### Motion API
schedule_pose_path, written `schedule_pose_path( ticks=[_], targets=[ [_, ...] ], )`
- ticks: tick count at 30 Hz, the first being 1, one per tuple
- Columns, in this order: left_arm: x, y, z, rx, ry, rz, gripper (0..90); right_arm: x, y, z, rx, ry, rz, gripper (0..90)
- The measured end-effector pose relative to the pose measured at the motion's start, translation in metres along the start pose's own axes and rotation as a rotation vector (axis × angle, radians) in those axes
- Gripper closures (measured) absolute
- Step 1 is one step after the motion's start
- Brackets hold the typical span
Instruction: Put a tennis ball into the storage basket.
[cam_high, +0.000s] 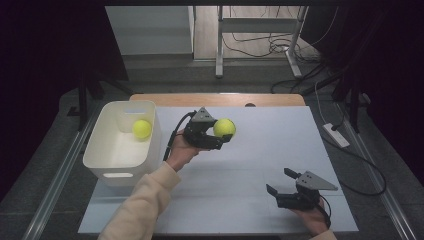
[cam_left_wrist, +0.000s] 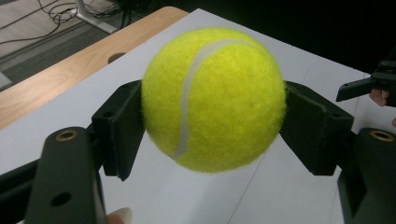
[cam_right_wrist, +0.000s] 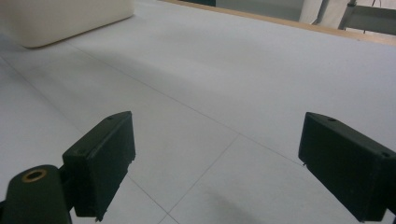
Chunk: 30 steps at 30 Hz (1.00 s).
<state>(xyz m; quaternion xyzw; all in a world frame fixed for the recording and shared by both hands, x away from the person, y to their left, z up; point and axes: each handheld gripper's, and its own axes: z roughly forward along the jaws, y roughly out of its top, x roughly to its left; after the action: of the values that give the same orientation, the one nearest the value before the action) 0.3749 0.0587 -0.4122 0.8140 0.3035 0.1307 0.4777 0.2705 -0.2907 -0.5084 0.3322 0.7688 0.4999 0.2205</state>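
Observation:
My left gripper (cam_high: 223, 134) is shut on a yellow tennis ball (cam_high: 224, 128) and holds it above the middle of the white table (cam_high: 260, 165). In the left gripper view the tennis ball (cam_left_wrist: 214, 98) sits squeezed between both black jaws, clear of the tabletop. A second yellow tennis ball (cam_high: 142, 129) lies inside the white bin (cam_high: 107, 159) at the left. My right gripper (cam_high: 280, 181) rests low near the table's front right, open, with nothing between its jaws. In the right gripper view the right gripper (cam_right_wrist: 212, 165) faces bare tabletop.
The white bin's corner (cam_right_wrist: 56, 18) shows at the far left of the right gripper view. A wooden strip (cam_high: 215, 99) edges the table's far side. Beyond it stand a metal frame's legs (cam_high: 220, 45) and loose cables (cam_high: 270, 47) on the floor.

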Motion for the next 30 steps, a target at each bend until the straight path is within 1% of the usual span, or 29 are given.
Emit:
schedule_pose_path(
  ticks=[9, 17, 30],
  targets=[
    [0.0, 0.0, -0.01, -0.008, 0.012, 0.008, 27.3, 0.001, 0.0, 0.0, 0.001, 0.001, -0.003, 10.7],
    [-0.001, 0.001, -0.022, -0.022, 0.026, 0.013, 27.3, 0.002, 0.0, 0.001, 0.0, 0.001, -0.005, 10.7],
    [0.002, 0.0, -0.041, -0.048, 0.048, 0.008, 27.3, 0.002, 0.0, 0.0, 0.0, -0.002, -0.004, 10.7]
  ],
)
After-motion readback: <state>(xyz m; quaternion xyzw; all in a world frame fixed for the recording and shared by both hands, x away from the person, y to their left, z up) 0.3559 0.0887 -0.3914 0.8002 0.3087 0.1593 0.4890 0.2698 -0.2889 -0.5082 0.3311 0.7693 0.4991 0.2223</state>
